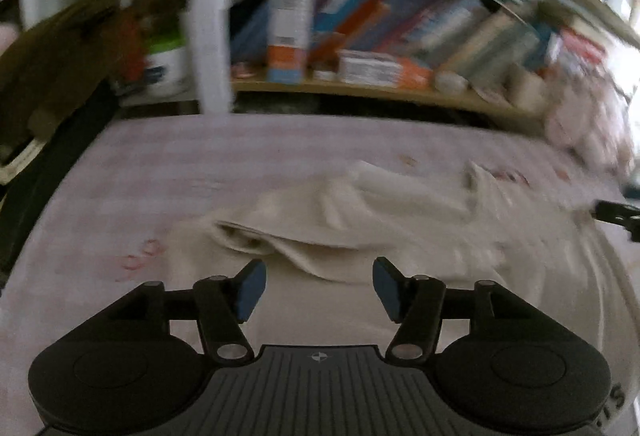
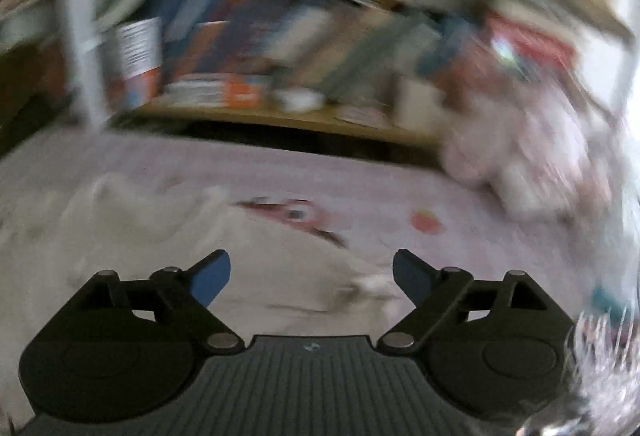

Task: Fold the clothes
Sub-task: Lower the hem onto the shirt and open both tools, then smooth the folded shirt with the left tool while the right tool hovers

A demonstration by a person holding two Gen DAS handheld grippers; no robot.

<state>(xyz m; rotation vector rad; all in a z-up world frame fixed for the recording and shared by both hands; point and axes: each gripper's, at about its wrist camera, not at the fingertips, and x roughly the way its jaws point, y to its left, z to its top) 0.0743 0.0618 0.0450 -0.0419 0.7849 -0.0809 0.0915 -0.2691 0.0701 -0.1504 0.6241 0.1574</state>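
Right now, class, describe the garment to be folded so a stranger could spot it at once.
Below the bookshelf lies a pale pink bedsheet. On it, just ahead of the open left gripper, sits the crumpled cream garment, plain and unprinted.

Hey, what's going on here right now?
A person is holding a two-finger gripper in each hand over a bed, about to fold clothes. A crumpled cream garment lies unfolded on the pinkish bedsheet. The left gripper and right gripper are both open and hold nothing. Both views are blurred. A cluttered bookshelf stands behind the bed.
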